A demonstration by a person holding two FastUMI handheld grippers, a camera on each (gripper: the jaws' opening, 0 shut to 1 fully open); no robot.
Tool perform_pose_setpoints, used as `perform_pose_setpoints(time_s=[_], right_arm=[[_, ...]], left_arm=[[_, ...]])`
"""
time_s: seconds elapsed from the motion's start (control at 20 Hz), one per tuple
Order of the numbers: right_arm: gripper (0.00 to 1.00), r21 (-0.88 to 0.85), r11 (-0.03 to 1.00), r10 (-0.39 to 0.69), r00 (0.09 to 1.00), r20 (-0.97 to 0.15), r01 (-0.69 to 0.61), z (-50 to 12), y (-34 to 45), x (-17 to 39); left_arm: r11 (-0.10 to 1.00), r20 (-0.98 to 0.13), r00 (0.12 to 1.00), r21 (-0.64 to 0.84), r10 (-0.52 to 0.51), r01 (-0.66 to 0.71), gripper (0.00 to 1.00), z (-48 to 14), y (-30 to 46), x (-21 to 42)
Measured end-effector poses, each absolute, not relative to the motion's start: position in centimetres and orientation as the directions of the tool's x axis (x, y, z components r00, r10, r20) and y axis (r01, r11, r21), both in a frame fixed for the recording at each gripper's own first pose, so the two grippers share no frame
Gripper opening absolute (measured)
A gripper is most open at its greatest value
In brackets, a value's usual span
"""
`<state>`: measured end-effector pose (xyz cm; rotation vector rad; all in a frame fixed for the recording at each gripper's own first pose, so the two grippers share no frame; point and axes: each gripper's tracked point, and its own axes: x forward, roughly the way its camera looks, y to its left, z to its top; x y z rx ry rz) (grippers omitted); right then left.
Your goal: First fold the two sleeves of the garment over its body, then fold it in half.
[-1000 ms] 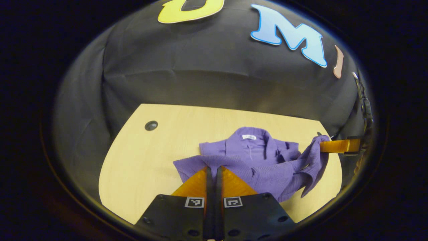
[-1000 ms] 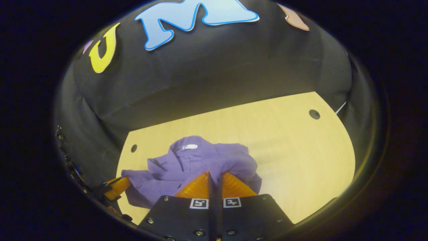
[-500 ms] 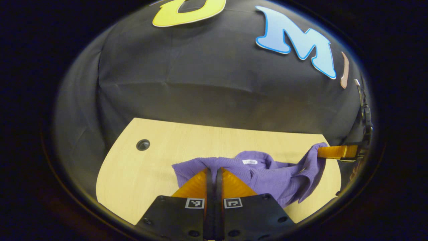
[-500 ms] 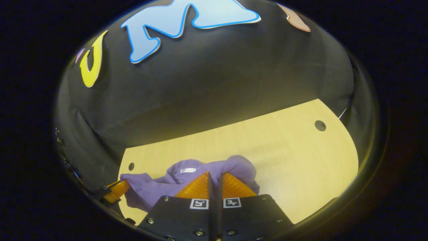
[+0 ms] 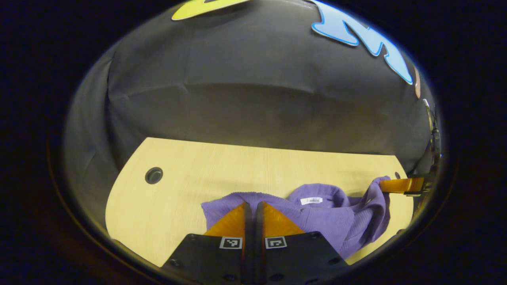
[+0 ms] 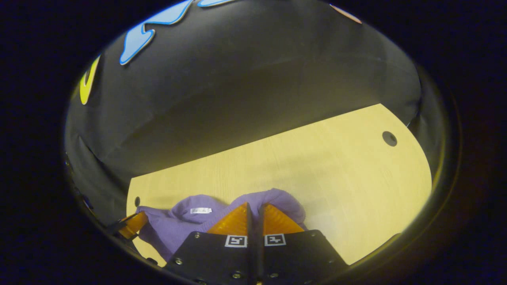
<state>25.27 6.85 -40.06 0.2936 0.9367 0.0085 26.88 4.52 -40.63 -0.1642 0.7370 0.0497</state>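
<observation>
While both grippers hold cloth, the fold-in-half looks to be the step in hand.

Garment: the purple garment (image 5: 317,215) lies bunched on the surface (image 5: 190,186) toward its near edge, collar label facing up, about midway between the two cable holes.

Left gripper: the left gripper (image 5: 253,208) has its fingers clenched on one hem corner, no gap between them.

Right gripper: the right gripper (image 6: 253,208) likewise has its fingers pinched tight on the other hem corner; from the left gripper view it holds the cloth lifted near the right edge.

Doing it well: carry both corners level and at one pace toward the collar, keep the hem taut between them, lay it square on the shoulders, then let go together.

Risk: slack in the middle could leave a crooked fold.
</observation>
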Motion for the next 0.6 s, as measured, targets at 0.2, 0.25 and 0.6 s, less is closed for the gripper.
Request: perform_pose_setpoints(time_s=[0.2,0.25,0.6], right_arm=[[0.02,0.251,0.961,0.144,0.562,-0.814,0.118,-41.7,7.0,24.9],[0.04,0.252,0.96,0.147,0.557,-0.818,0.118,-42.0,6.9,24.9],[0.07,0.279,0.955,0.184,0.527,-0.829,0.105,-42.9,7.5,24.2]], left_arm=[[0.988,-0.698,0.716,-0.107,0.007,-0.114,0.06,-42.7,4.5,27.1],[0.988,-0.705,0.709,-0.102,0.011,-0.118,0.07,-43.0,4.4,26.9],[0.991,-0.744,0.667,-0.052,0.044,-0.123,0.07,-44.1,4.2,26.0]])
